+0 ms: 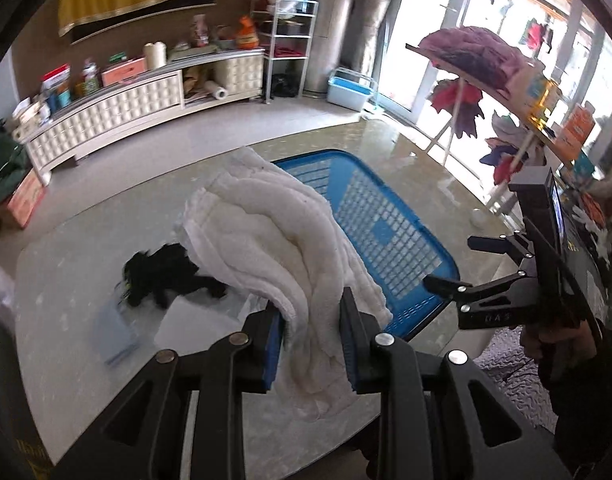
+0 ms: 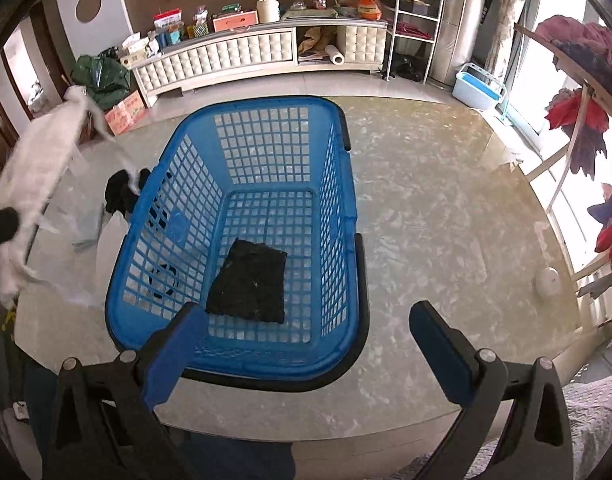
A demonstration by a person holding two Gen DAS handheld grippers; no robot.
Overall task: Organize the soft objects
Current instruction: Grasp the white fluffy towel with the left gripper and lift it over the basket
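My left gripper is shut on a white towel, lifted above the table with its folds hanging down; from the right wrist view the same white towel shows blurred at the far left. A blue plastic basket stands on the table, and a folded black cloth lies on its floor. My right gripper is open over the basket's near rim with nothing between its fingers; the right gripper also shows beside the basket. A black garment lies on the table left of the basket.
A light blue cloth and a white sheet lie on the table by the black garment. A small white round object sits near the table's right edge. A drying rack with coloured clothes stands at the right.
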